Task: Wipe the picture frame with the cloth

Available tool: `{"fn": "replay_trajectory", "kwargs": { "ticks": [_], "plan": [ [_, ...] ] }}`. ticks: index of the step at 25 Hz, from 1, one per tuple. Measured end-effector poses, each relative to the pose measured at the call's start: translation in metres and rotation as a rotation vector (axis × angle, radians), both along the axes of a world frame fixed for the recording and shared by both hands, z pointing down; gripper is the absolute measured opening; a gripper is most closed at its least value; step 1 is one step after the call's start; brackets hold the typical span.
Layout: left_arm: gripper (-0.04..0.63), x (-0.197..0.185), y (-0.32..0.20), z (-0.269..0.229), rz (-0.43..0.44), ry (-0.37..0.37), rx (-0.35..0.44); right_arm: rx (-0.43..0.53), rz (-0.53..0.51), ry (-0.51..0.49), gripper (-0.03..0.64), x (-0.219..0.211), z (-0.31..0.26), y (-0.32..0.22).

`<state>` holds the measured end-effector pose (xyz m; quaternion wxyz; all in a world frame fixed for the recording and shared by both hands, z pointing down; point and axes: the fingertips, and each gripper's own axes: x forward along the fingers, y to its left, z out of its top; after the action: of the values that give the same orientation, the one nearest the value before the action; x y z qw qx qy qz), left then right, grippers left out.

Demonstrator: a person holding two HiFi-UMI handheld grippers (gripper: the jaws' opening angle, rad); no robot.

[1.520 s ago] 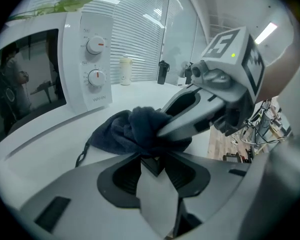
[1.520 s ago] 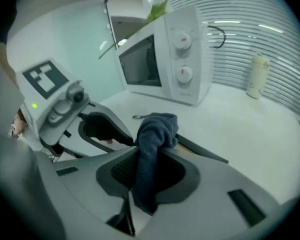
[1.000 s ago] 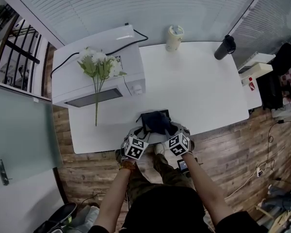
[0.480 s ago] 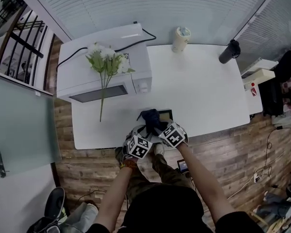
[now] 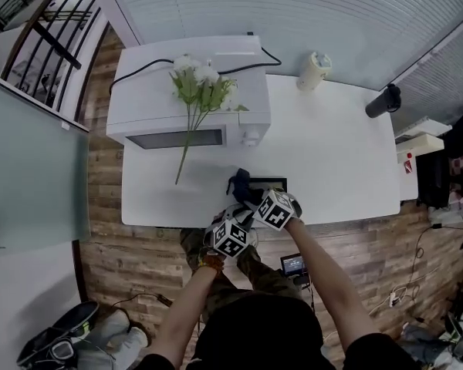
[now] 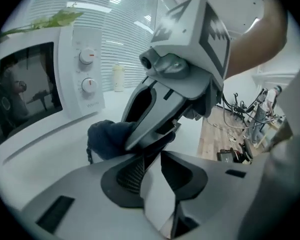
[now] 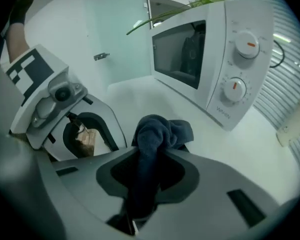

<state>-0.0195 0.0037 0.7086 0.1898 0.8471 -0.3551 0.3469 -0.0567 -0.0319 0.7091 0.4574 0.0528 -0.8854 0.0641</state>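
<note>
The right claw (image 7: 148, 170) is seen clamped tight on the dark blue cloth (image 7: 159, 133). A fold runs down between its jaws and the rest is bunched just ahead of them. The left claw (image 6: 153, 165) is part open. Its jaws have just been closing, and only pale worktop is seen through the narrow gap, with nothing gripped. The right claw is crossed close in front of it, and much of its forward view is blocked.

From the head view, the picture frame (image 5: 276, 182) is found lying flat near the worktop's near edge. The cloth is bunched at the frame's left end. Whether the frame is pressed cannot be told. Both claws are held right at that near edge, side by side.

Beyond the frame, the left rear of the worktop (image 5: 332, 153) is filled by the white microwave (image 5: 193, 106). Flowers (image 5: 201, 79) are laid across its top and a cable (image 5: 139, 72) trails behind it. A pale cup (image 5: 314, 70) is set at the back edge and a dark bottle (image 5: 386, 100) at the far right corner. Bare surface is left open to the right of the frame.
</note>
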Motion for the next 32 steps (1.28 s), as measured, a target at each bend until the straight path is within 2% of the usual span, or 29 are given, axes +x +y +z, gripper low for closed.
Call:
{"fn": "replay_trajectory", "kwargs": {
  "ticks": [3, 12, 13, 14, 15, 18, 20, 23, 28, 32],
  "plan": [
    [0.075, -0.003, -0.003, -0.001, -0.011, 0.01, -0.006, 0.053, -0.009, 0.018, 0.071, -0.001, 0.001, -0.008],
    [0.075, -0.003, -0.002, -0.001, -0.013, 0.007, -0.044, 0.087, 0.131, 0.03, 0.072, 0.005, -0.005, -0.07],
    [0.084, -0.002, -0.002, -0.003, -0.014, 0.01, -0.052, 0.109, 0.151, 0.012, 0.072, 0.009, -0.013, -0.074],
    [0.145, -0.001, -0.004, -0.006, -0.014, 0.012, -0.053, 0.138, 0.176, -0.009, 0.072, 0.016, -0.022, -0.079],
    [0.172, -0.001, -0.007, -0.009, -0.013, 0.016, -0.048, 0.165, 0.209, -0.028, 0.072, 0.027, -0.03, -0.084],
    [0.196, 0.003, -0.015, -0.008, 0.017, 0.0, -0.042, 0.164, 0.339, -0.034, 0.072, 0.081, -0.029, -0.094],
    [0.195, 0.003, -0.015, 0.0, 0.033, -0.03, -0.044, 0.111, 0.388, 0.009, 0.072, 0.107, -0.009, -0.091],
    [0.13, -0.003, -0.02, 0.003, 0.014, -0.042, -0.048, 0.073, 0.402, 0.032, 0.072, 0.116, 0.013, -0.083],
    [0.114, -0.001, -0.024, 0.003, -0.004, -0.055, -0.062, 0.137, 0.419, 0.007, 0.072, 0.123, 0.009, -0.064],
    [0.111, -0.002, -0.024, 0.004, -0.044, -0.046, -0.061, 0.145, 0.416, -0.017, 0.072, 0.128, 0.009, -0.033]
  ]
}}
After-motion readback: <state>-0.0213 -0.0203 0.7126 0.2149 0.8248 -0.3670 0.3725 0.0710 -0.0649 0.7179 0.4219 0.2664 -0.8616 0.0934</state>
